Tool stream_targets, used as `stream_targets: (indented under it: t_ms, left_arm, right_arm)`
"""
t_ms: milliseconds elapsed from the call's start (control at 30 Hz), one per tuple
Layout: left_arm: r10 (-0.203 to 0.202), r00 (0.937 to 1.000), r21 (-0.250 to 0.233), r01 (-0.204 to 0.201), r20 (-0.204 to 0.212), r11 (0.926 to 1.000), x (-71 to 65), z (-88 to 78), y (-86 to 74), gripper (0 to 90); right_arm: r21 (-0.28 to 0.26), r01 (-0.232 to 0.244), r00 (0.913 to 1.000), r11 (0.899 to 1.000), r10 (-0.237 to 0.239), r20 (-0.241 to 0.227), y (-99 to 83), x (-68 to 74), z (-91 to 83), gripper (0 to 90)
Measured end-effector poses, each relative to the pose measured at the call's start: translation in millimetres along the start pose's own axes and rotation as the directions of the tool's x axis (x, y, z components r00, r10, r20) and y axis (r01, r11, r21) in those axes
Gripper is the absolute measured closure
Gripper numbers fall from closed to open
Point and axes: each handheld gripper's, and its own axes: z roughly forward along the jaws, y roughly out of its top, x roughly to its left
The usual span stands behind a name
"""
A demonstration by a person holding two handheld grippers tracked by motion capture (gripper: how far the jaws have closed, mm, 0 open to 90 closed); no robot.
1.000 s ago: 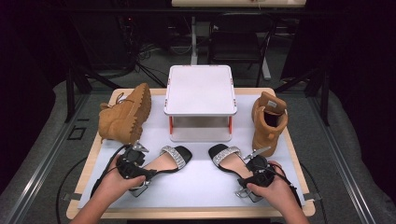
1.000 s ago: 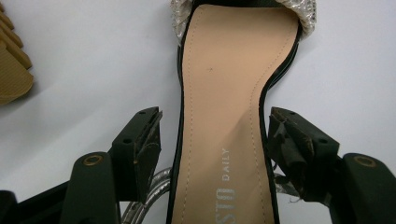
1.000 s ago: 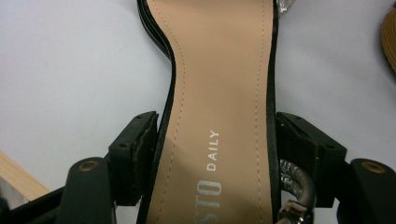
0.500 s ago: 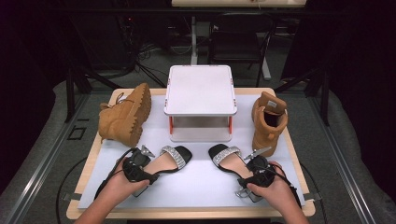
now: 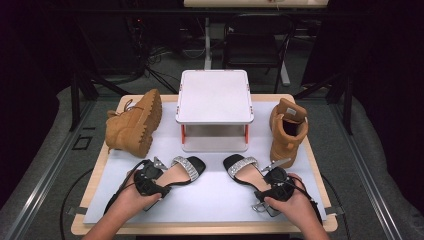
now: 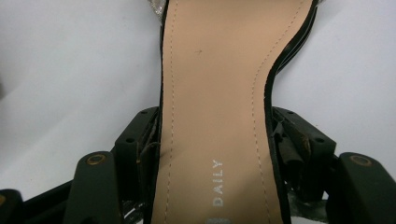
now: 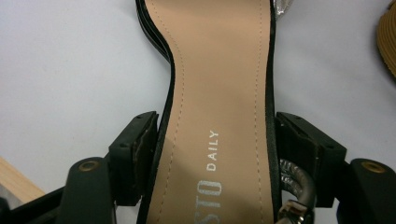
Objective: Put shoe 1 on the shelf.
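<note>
The left hand-held gripper [image 5: 150, 179] is clamped on the heel end of the left sandal [image 5: 184, 169], its jaws pressed against both edges of the tan insole (printed "DAILY"), and the right hand-held gripper [image 5: 276, 186] grips the right sandal [image 5: 245, 169] the same way. Both sandals lie on the white surface [image 5: 215, 195], toes toward the white stand [image 5: 214, 107], between a tipped tan boot [image 5: 134, 122] and an upright tan boot [image 5: 287, 130].
</note>
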Motion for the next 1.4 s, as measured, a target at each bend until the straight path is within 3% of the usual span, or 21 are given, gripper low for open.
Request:
stream_targets:
  t_ms: [67, 433, 867, 1400]
  left_arm:
    - [0.004, 0.9999, -0.008, -0.004, -0.016, 1.0000, -0.3, -0.2, -0.6, 39.9]
    - [0.004, 0.9999, -0.029, -0.004, -0.014, 0.9996, -0.2, -0.4, -2.5, 41.5]
    - [0.007, 0.9999, -0.030, -0.007, -0.012, 0.9995, -1.5, -2.0, -4.1, 41.8]
    - [-0.045, 0.9990, -0.048, 0.045, 0.003, 0.9978, -1.1, -7.0, -2.6, 41.9]
  right_arm:
    - [-0.011, -0.005, 1.0000, 1.000, 0.005, -0.004, -0.6, 1.0, 0.0, 32.0]
    - [-0.032, 0.006, 0.9998, 0.999, -0.006, 0.018, -3.1, 2.5, -2.0, 34.8]
    - [-0.084, -0.018, 0.9998, 0.996, 0.019, 0.008, -6.7, 4.6, -2.6, 36.1]
    - [-0.144, -0.042, 0.9990, 0.989, 0.044, 0.012, -6.5, 7.0, -9.9, 36.3]
